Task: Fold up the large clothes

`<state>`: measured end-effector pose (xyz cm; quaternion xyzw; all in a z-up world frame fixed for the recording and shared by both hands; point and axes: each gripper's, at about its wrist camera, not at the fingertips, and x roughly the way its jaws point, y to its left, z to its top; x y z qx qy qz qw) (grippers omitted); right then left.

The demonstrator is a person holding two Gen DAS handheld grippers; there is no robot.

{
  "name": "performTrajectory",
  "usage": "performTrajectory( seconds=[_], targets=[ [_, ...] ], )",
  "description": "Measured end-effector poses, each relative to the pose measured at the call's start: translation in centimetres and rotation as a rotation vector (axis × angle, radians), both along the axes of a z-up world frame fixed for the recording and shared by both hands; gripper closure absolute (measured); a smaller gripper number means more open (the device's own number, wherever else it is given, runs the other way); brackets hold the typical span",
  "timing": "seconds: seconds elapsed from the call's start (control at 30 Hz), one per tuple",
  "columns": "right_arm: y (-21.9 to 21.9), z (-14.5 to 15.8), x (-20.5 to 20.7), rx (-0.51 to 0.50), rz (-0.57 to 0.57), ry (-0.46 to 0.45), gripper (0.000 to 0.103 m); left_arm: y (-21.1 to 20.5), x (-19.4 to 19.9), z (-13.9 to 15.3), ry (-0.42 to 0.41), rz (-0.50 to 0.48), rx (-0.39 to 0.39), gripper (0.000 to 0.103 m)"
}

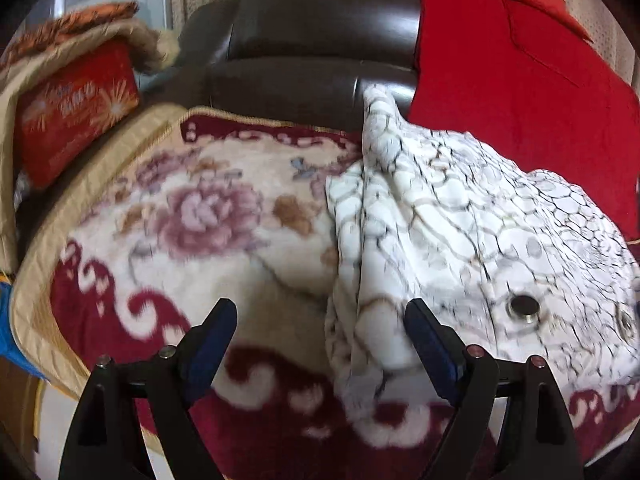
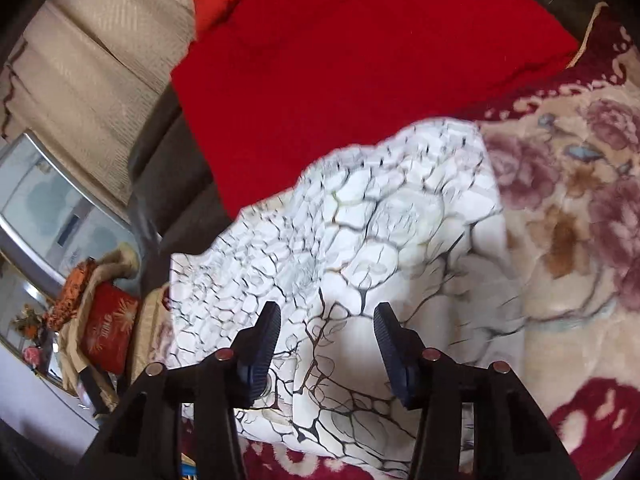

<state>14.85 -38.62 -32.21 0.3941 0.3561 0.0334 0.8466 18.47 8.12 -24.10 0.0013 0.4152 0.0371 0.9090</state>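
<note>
I am holding my left gripper (image 1: 320,328) wide open over the garment (image 1: 460,232), nothing gripped; its right finger (image 1: 430,344) is lying against the garment's near fold, and the left finger (image 1: 212,340) is hanging over the blanket (image 1: 192,248) beside the garment. My right gripper (image 2: 326,334) is standing about half open above the garment (image 2: 360,240), the cloth passing under the gap between the fingers, and I cannot tell whether the pads are touching it. The garment, white with a dark cracked pattern, is lying bunched on the flowered blanket (image 2: 568,216), with a metal snap (image 1: 523,307) showing on its near part. Just beyond the garment, a red cloth (image 1: 520,92) is lying spread and touching its far edge. Behind the garment, a dark sofa back (image 1: 320,40) is rising. Well to the left of the garment in the left view, a red box (image 1: 76,108) is sitting under a pile of tan cloth (image 1: 100,36).
</note>
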Motion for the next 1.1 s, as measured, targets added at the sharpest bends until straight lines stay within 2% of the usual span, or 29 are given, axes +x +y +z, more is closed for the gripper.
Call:
performTrajectory(
  seconds=[0.07,0.2,0.27,0.5,0.83,1.1],
  targets=[
    [0.0,-1.5,1.0,0.03,0.0,0.086,0.047,0.0,-0.6,-0.1,-0.007,0.008,-0.005,0.017],
    [0.0,-1.2,1.0,0.025,-0.002,0.079,0.044,-1.5,-1.6,0.9,-0.076,0.019,0.118,0.017],
    [0.2,-1.1,0.8,0.016,0.003,0.077,0.043,-2.2,-2.0,1.5,-0.107,0.015,0.147,0.017],
    [-0.1,-1.3,0.8,0.036,0.02,0.067,0.043,-3.0,-2.3,3.2,-0.153,-0.014,0.127,0.017],
    [1.0,-1.0,1.2,-0.05,0.013,0.077,0.042,-2.0,-2.3,3.7,-0.164,-0.007,0.101,0.017],
    [1.4,-1.0,1.5,-0.069,0.007,0.079,0.041,-1.5,-2.1,3.7,-0.166,0.017,0.123,0.017]
  ],
)
